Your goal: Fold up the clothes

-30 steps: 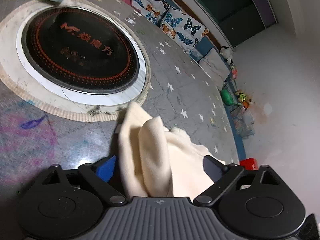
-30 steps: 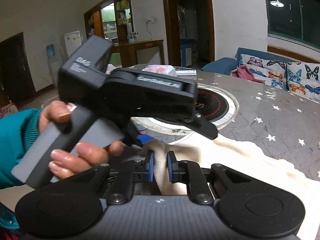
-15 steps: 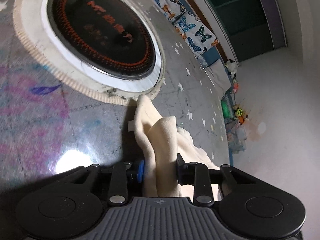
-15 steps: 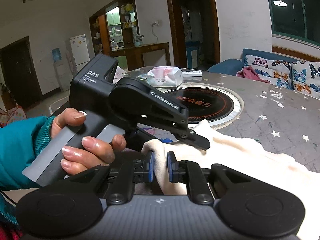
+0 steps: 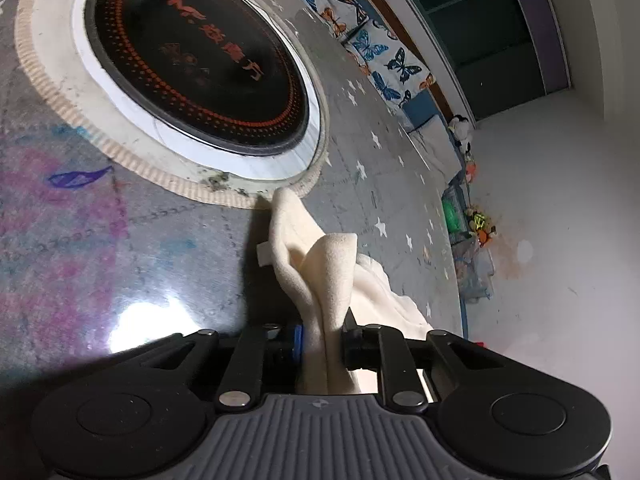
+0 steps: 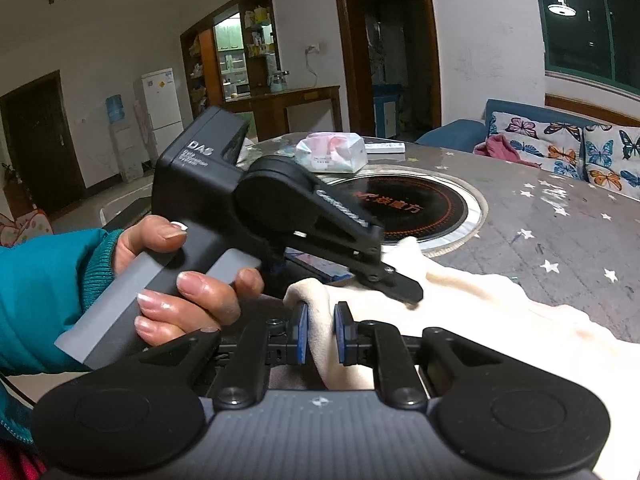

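A person's hand (image 6: pixel 188 280) holds the left gripper (image 5: pixel 320 346), clamped on a bunched fold of the cream garment (image 5: pixel 324 276). Beside it the right gripper (image 6: pixel 319 334) pinches the same cloth, seemingly its edge, lying on the star-patterned table (image 6: pixel 560 232) by the induction hob (image 5: pixel 200 68).

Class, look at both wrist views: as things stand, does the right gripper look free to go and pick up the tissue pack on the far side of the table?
Probably not. The right gripper is shut on the cream cloth, and the left gripper and the hand holding it sit between it and the tissue pack.
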{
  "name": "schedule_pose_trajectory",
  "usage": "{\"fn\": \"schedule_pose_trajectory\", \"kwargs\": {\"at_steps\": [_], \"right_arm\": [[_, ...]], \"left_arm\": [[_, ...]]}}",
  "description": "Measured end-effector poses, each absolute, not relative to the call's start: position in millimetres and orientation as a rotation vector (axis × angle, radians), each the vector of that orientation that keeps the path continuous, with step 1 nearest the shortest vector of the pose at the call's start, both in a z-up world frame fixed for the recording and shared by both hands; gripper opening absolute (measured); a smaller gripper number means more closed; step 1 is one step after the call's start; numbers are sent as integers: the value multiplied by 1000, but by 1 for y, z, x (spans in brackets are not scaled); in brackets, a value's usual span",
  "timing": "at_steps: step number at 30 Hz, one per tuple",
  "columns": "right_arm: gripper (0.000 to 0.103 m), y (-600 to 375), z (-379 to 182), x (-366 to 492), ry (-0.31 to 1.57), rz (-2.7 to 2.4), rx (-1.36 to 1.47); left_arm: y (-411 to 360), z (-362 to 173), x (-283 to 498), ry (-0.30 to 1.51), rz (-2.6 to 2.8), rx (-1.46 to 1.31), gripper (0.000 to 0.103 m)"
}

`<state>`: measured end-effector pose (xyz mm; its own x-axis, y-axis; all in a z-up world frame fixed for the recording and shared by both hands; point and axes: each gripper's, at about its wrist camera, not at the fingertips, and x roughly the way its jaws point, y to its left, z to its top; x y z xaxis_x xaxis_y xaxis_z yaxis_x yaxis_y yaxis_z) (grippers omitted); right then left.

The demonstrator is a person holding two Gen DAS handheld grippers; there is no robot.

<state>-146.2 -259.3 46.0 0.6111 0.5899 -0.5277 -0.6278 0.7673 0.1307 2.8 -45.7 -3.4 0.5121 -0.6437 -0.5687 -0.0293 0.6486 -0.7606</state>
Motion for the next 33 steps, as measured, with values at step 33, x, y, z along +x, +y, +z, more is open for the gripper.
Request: {"fn": "schedule_pose_trajectory", "kwargs": {"at_steps": [33], "right_arm": [[21, -426, 7, -104, 630, 75, 181]], "left_arm": [[-44, -3, 0, 962, -424, -776, 18]]}}
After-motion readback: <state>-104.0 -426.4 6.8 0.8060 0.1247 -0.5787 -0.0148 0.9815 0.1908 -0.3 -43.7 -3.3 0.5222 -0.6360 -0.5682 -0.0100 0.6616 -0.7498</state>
